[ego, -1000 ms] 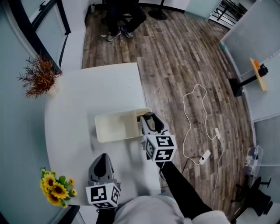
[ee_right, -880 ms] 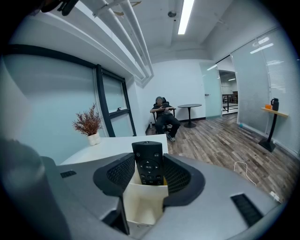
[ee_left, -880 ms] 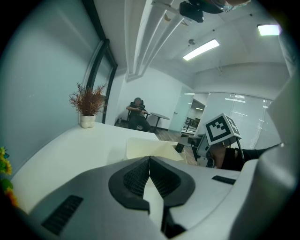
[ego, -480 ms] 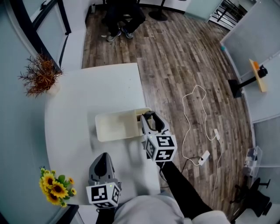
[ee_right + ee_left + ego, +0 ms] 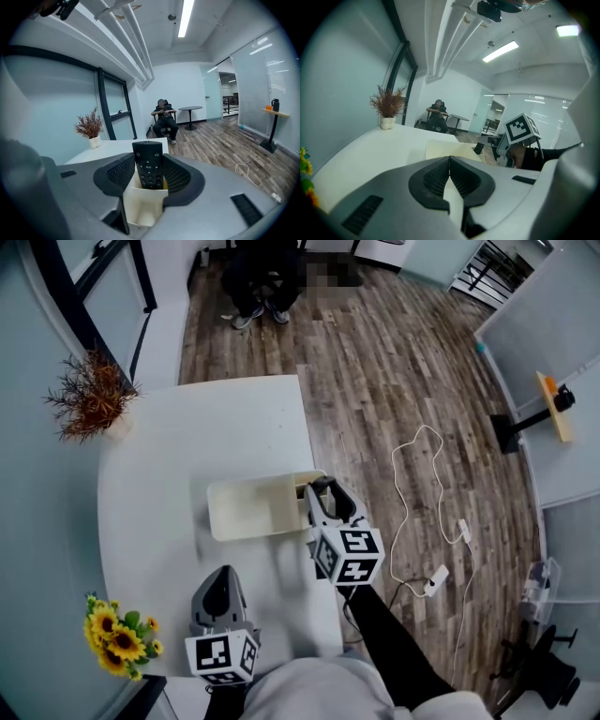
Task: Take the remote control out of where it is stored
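White worktop [image 5: 159,465] is carrying a cream box [image 5: 248,507]. I'm watching the right gripper [image 5: 323,495] fingers gripping the remote control [image 5: 148,161], which is standing in the box's end slot. Left gripper [image 5: 221,579] is idling nearby, fingers pressed together, empty.

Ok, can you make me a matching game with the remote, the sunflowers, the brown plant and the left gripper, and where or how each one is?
Things:
1 remote
2 sunflowers
3 brown plant
4 left gripper

Places or states:
A jaws together, empty
B far left corner of the table
C between the right gripper jaws
D near left corner of the table

Pairs: 1-C, 2-D, 3-B, 4-A
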{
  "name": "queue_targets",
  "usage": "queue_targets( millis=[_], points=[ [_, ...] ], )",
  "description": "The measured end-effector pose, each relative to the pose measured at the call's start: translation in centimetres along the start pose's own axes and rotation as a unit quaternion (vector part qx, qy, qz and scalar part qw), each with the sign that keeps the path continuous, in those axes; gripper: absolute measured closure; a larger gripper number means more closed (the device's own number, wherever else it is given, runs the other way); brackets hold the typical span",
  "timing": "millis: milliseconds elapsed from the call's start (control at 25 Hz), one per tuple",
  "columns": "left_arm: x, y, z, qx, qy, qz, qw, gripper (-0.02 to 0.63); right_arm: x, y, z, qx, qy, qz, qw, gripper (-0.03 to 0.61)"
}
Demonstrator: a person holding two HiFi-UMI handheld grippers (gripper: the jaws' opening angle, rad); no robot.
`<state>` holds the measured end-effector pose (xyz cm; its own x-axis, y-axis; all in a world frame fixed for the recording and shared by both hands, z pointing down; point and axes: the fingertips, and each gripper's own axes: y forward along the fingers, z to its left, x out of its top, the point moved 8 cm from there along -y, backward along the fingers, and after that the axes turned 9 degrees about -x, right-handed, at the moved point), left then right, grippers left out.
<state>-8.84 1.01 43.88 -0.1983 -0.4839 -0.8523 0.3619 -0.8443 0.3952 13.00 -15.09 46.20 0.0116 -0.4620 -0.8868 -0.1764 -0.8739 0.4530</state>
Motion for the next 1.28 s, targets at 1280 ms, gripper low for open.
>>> queue_targets(
  millis=[1280],
  points=[
    [0.1,-1.0,-0.7,0.001,-0.003,-0.009,1.0,0.604,1.3,-1.2,0.3,0.009,-0.001,-0.016,1.0,0.391]
  ],
)
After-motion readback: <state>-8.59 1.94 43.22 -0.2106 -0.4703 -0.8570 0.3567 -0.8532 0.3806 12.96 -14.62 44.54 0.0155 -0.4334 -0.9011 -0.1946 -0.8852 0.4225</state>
